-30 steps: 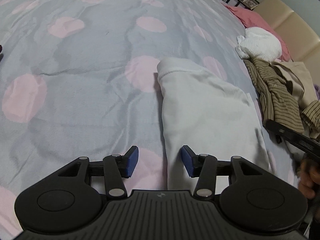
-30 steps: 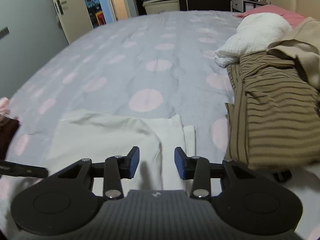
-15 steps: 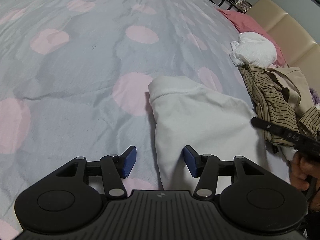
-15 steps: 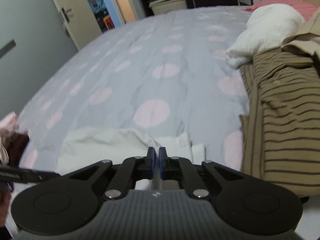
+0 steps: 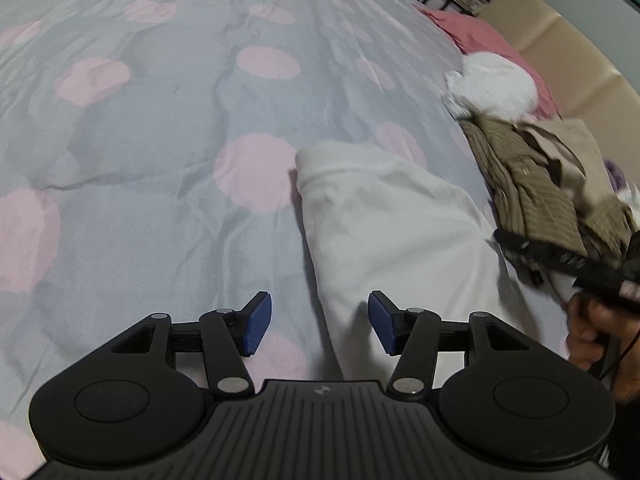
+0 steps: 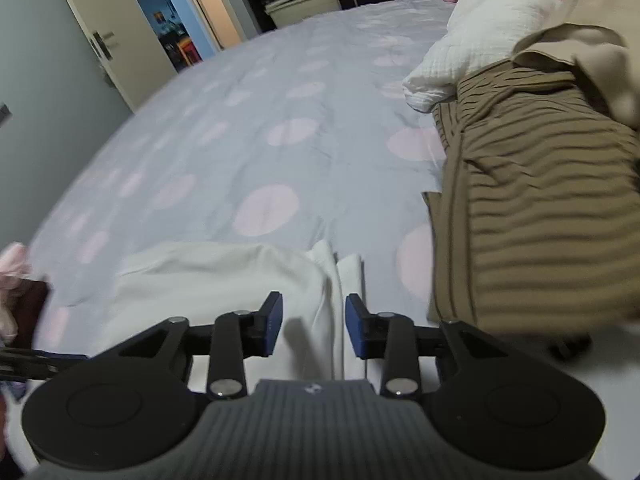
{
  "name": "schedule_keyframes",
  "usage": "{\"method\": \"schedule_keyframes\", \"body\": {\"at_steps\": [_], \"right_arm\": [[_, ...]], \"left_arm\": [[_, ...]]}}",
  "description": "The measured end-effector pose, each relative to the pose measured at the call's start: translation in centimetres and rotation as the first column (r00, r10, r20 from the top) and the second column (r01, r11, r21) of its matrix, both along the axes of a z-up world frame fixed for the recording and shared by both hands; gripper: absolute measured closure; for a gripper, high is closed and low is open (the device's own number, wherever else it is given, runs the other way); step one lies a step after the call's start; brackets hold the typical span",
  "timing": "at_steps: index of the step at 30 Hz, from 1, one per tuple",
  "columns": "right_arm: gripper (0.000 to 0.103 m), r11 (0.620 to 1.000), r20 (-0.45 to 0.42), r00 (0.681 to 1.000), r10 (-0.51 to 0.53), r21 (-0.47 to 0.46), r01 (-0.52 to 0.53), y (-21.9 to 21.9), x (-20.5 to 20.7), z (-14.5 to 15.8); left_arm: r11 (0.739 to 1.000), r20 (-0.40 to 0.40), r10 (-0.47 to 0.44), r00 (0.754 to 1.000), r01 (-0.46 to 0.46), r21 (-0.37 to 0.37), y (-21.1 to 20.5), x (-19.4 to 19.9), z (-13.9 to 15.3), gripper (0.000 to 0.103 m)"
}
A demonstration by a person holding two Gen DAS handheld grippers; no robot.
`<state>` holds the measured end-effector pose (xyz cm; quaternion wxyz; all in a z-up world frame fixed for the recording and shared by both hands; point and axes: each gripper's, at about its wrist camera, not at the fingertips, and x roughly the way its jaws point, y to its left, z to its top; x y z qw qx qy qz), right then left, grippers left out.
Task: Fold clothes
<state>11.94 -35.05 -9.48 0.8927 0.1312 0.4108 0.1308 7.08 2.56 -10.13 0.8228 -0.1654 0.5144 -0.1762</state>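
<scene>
A white folded garment [image 5: 384,224] lies on the grey bedspread with pink dots [image 5: 160,128]. My left gripper [image 5: 319,323] is open and empty, just above the garment's near left edge. In the right wrist view the same white garment [image 6: 224,276] lies in front of my right gripper [image 6: 313,327], which is open with a fold of the cloth between its blue pads, not pinched. The right gripper's body also shows at the right edge of the left wrist view [image 5: 560,264], held by a hand.
A pile of clothes sits to the right: a brown striped garment [image 6: 540,216], a beige one [image 6: 592,40] and a white bundle [image 6: 484,32]. A pink pillow [image 5: 476,28] and a beige headboard [image 5: 580,64] lie beyond. A door [image 6: 120,40] stands far left.
My right gripper shut half a second ago and has opened again over the garment's fold. My left gripper stayed open and shifted slightly along the garment's left edge.
</scene>
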Motion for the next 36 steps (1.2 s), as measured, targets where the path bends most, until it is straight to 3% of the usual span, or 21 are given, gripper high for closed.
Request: {"method": "schedule_keyframes", "body": {"at_steps": [10,15,21,23,24,25,26,28,34,36], "right_arm": [[0.051,0.998,-0.093,0.994,0.054,-0.01,-0.055,-3.2,-13.6,0.2],[0.052,0.999,-0.134,0.99,0.039,0.03,-0.036,-3.0,-16.3,-1.3],[0.052,0.997,-0.142,0.989,0.033,0.077,-0.022,-2.5,-17.6,-1.5],[0.059,0.996,-0.155,0.987,0.038,0.091,-0.024,-2.6,-17.7,-1.6],[0.082,0.995,-0.159,0.987,0.04,0.092,-0.025,-2.6,-17.8,-1.6],[0.096,0.996,-0.159,0.986,0.04,0.085,-0.027,-2.6,-17.9,-1.5],[0.096,0.997,-0.16,0.986,0.04,0.078,-0.028,-2.5,-18.0,-1.4],[0.097,0.996,-0.151,0.988,0.042,0.081,-0.03,-2.8,-18.4,-0.7],[0.097,0.983,-0.118,0.991,0.059,0.182,-0.037,-4.4,-20.0,1.4],[0.097,0.985,-0.158,0.985,0.063,0.166,-0.036,-4.5,-19.9,0.4]], "left_arm": [[0.988,-0.07,-0.152,0.986,0.15,-0.027,-0.6,-10.3,-0.2,0.051],[0.985,-0.118,-0.166,0.979,0.159,-0.066,-1.7,-12.2,-1.1,0.051],[0.981,-0.105,-0.192,0.976,0.187,-0.057,-3.0,-13.2,-0.8,0.051],[0.98,-0.11,-0.198,0.974,0.194,-0.052,-3.4,-13.4,-1.2,0.051],[0.98,-0.111,-0.197,0.974,0.192,-0.051,-3.5,-13.4,-1.4,0.051],[0.98,-0.11,-0.195,0.975,0.19,-0.05,-3.6,-13.5,-1.6,0.052],[0.981,-0.104,-0.192,0.976,0.187,-0.055,-3.6,-13.5,-1.7,0.054],[0.98,-0.086,-0.193,0.977,0.188,-0.065,-3.4,-13.8,-1.6,0.09],[0.969,-0.017,-0.234,0.972,0.232,-0.087,-1.8,-15.7,0.5,0.093],[0.967,-0.068,-0.251,0.966,0.246,-0.068,-1.7,-15.9,-0.5,0.092]]}}
